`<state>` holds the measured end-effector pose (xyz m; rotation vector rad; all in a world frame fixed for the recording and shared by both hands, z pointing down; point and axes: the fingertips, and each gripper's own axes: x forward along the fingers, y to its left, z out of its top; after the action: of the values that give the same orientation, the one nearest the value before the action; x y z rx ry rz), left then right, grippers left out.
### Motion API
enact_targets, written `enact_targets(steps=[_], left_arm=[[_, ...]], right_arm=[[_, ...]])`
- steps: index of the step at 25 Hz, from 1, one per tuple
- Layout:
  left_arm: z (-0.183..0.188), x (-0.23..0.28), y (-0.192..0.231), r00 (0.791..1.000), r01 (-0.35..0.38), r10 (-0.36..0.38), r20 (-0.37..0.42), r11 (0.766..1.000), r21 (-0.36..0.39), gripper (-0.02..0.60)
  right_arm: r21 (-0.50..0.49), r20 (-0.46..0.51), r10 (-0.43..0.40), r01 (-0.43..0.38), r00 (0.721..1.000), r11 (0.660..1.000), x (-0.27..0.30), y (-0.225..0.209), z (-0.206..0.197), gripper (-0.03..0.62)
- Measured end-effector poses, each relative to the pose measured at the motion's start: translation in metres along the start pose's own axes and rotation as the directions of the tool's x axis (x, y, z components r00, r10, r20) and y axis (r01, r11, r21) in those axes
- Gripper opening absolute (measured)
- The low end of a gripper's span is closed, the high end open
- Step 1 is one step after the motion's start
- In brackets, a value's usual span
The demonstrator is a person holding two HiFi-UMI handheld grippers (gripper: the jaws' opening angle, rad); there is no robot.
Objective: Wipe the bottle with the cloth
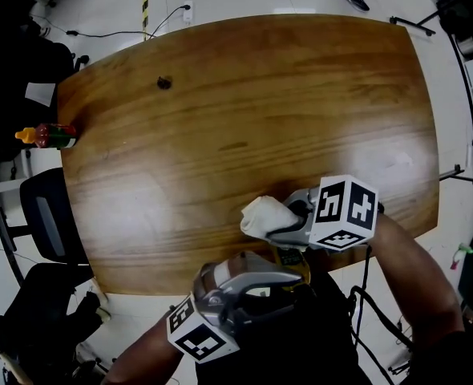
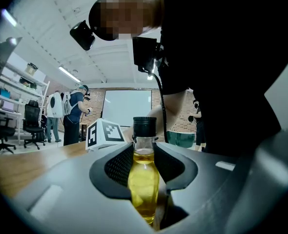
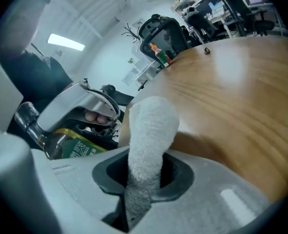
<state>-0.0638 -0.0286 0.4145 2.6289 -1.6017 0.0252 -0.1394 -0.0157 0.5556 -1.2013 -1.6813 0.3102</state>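
Slippage worries me: my left tool (image 2: 145, 162) clamps the bottle (image 2: 144, 189), my right tool (image 3: 145, 172) pinches the cloth (image 3: 151, 121); hard rubbing could twist the bottle loose.

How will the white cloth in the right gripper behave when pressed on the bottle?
The cloth looks like fluffy terry, so probably soft and light. Bunched upright out of the right gripper, it seems to hold some shape, but should likely flatten and fold against the bottle.

bottle (image 2: 144, 179) beside cloth (image 3: 151, 126) at table's (image 1: 260, 95) near edge
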Motion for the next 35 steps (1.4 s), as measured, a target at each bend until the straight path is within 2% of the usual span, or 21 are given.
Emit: enact_targets(steps=[5, 10, 12, 14, 16, 18, 20, 22, 25, 26, 28, 30, 31, 32, 33, 34, 35], left_arm=[[-0.001, 0.0, 0.0, 1.0, 0.007, -0.007, 0.005, 1.0, 0.0, 0.144], [-0.003, -0.002, 0.0, 1.0, 0.016, -0.016, 0.001, 1.0, 0.004, 0.144], [-0.005, -0.005, 0.002, 1.0, 0.017, -0.017, 0.001, 1.0, 0.001, 0.144], [-0.007, -0.009, 0.004, 1.0, 0.012, -0.012, 0.0, 1.0, -0.008, 0.144], [-0.009, -0.011, 0.005, 1.0, 0.006, -0.006, 0.0, 1.0, -0.016, 0.144], [-0.011, -0.01, 0.004, 1.0, 0.009, -0.009, 0.0, 1.0, -0.02, 0.144], [-0.012, -0.009, 0.004, 1.0, 0.019, -0.019, -0.002, 1.0, -0.016, 0.143], [-0.012, -0.009, 0.006, 1.0, 0.026, -0.026, 0.002, 1.0, -0.012, 0.143], [-0.011, -0.007, 0.007, 1.0, 0.025, -0.025, 0.014, 1.0, -0.012, 0.144], [-0.011, -0.006, 0.008, 1.0, 0.024, -0.024, 0.014, 1.0, -0.011, 0.144], [-0.011, -0.004, 0.008, 1.0, 0.025, -0.025, 0.008, 1.0, -0.01, 0.144], [-0.012, -0.002, 0.008, 0.999, 0.031, -0.031, 0.005, 0.999, -0.014, 0.144], [-0.012, -0.001, 0.008, 0.999, 0.035, -0.035, 0.005, 0.999, -0.016, 0.144], [-0.012, 0.0, 0.008, 0.999, 0.038, -0.038, 0.009, 0.999, -0.018, 0.144], [-0.012, 0.0, 0.007, 0.999, 0.039, -0.038, 0.016, 0.999, -0.023, 0.144], [-0.013, 0.001, 0.006, 0.999, 0.036, -0.035, 0.025, 0.999, -0.031, 0.144], [-0.014, 0.001, 0.005, 0.999, 0.032, -0.031, 0.03, 0.999, -0.037, 0.146]], right_arm=[[-0.049, -0.044, -0.079, 0.077, 0.996, 0.996, 0.005, -0.008, -0.006, 0.071], [-0.071, -0.043, -0.14, 0.137, 0.989, 0.988, 0.007, -0.014, -0.006, 0.072], [-0.076, -0.042, -0.194, 0.191, 0.98, 0.979, 0.006, -0.018, -0.005, 0.072], [-0.11, -0.068, -0.291, 0.282, 0.954, 0.953, 0.0, -0.023, -0.006, 0.072], [-0.16, -0.099, -0.429, 0.411, 0.898, 0.897, -0.018, -0.03, -0.012, 0.072], [-0.152, -0.072, -0.556, 0.541, 0.828, 0.827, -0.044, -0.034, -0.016, 0.072], [-0.055, 0.022, -0.639, 0.639, 0.769, 0.767, -0.073, -0.03, -0.013, 0.072], [0.09, 0.139, -0.701, 0.696, 0.7, 0.713, -0.104, -0.018, -0.008, 0.072], [0.308, 0.312, -0.763, 0.7, 0.566, 0.645, -0.148, 0.012, -0.002, 0.072], [0.374, 0.369, -0.771, 0.676, 0.52, 0.635, -0.162, 0.025, 0.0, 0.072], [0.478, 0.485, -0.764, 0.603, 0.425, 0.639, -0.187, 0.056, 0.006, 0.072], [0.517, 0.585, -0.739, 0.548, 0.335, 0.658, -0.206, 0.093, 0.016, 0.072], [0.509, 0.623, -0.723, 0.547, 0.3, 0.665, -0.212, 0.113, 0.023, 0.072], [0.485, 0.651, -0.707, 0.566, 0.276, 0.667, -0.214, 0.132, 0.031, 0.072], [0.446, 0.667, -0.695, 0.602, 0.27, 0.662, -0.212, 0.149, 0.041, 0.072], [0.396, 0.67, -0.686, 0.646, 0.283, 0.653, -0.204, 0.161, 0.051, 0.072], [0.335, 0.657, -0.684, 0.691, 0.315, 0.64, -0.192, 0.169, 0.059, 0.072]])
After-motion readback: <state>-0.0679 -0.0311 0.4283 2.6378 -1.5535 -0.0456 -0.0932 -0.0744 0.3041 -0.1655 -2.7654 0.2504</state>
